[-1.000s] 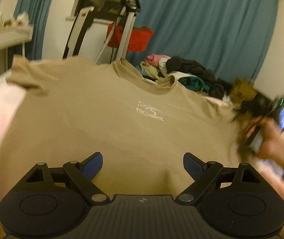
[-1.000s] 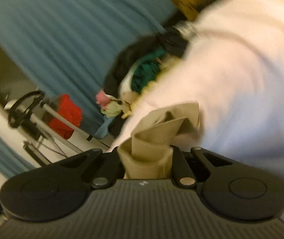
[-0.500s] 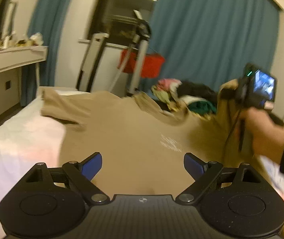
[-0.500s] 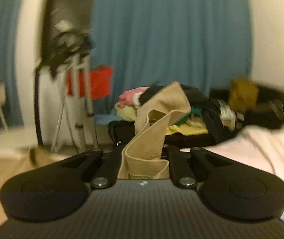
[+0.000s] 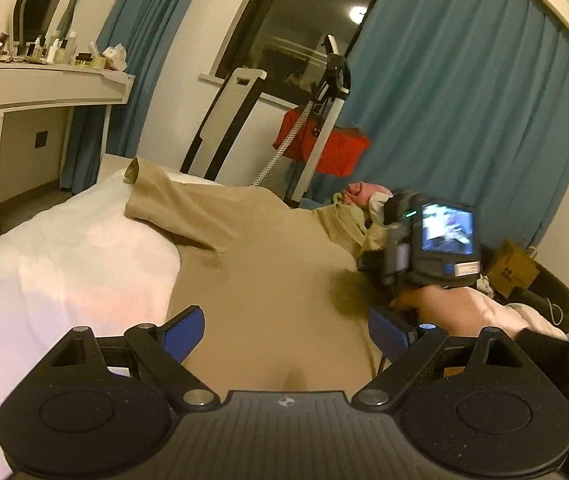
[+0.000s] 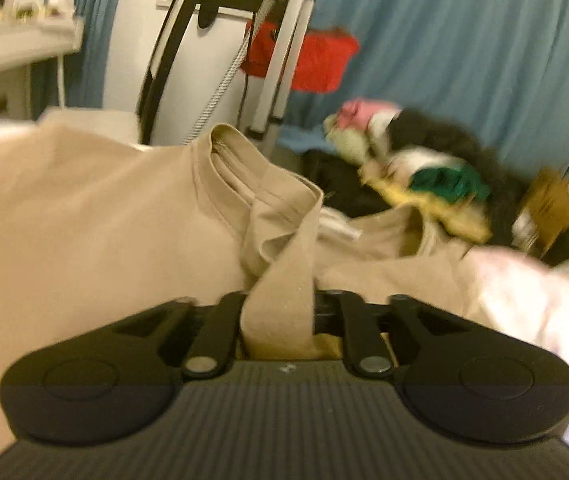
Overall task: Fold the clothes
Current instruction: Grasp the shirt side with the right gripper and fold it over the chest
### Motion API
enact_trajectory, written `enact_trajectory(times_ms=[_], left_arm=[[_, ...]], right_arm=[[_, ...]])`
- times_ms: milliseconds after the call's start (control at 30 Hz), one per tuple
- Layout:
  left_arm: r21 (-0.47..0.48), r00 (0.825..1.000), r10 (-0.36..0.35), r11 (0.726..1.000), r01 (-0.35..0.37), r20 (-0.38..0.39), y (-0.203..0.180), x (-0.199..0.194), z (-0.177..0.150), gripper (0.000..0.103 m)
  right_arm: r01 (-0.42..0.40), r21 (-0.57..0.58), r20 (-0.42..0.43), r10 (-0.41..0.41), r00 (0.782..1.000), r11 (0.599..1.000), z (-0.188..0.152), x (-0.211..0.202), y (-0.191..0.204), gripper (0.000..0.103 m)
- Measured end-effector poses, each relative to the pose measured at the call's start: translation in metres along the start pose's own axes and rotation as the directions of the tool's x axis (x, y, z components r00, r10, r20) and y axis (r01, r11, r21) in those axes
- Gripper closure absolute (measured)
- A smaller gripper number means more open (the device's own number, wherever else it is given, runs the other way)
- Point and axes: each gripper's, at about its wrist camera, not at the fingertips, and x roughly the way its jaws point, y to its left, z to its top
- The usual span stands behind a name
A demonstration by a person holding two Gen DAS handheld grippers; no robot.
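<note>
Tan shirt (image 5: 268,280) lies lengthwise away from me on bed (image 5: 64,264), collar far. My left claw (image 5: 284,334) released; right claw (image 6: 284,320) clenched on shirt fold.

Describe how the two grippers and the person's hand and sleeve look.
The left gripper is matte black with blue finger pads, round side discs, silver pivot pins and a ribbed base. The right gripper has the same black build. The right hand is bare, with a dark sleeve.

No readable text in either view. White label (image 5: 467,267) on the dark handheld gripper unit (image 5: 428,246) is too small and blurred to read.
</note>
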Motion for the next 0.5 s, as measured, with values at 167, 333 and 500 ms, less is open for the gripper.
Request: enact_trajectory(times_ms=[167, 333, 500], left_arm=[[0.000, 1.000, -0.020, 1.000, 0.020, -0.008, -0.008, -0.001, -0.003, 0.012], [0.060, 1.000, -0.017, 0.998, 0.017, 0.007, -0.023, -0.011, -0.006, 0.012], [0.110, 0.999, -0.045, 0.993, 0.047, -0.022, -0.046, -0.022, -0.015, 0.012]], right_arm=[[-0.135, 0.162, 0.064, 0.126, 0.990, 0.978, 0.008, -0.055, -0.027, 0.007], [-0.203, 0.231, 0.126, 0.177, 0.976, 0.952, -0.004, -0.142, -0.063, 0.007], [-0.234, 0.292, 0.166, 0.192, 0.967, 0.927, -0.051, -0.240, -0.106, 0.007]])
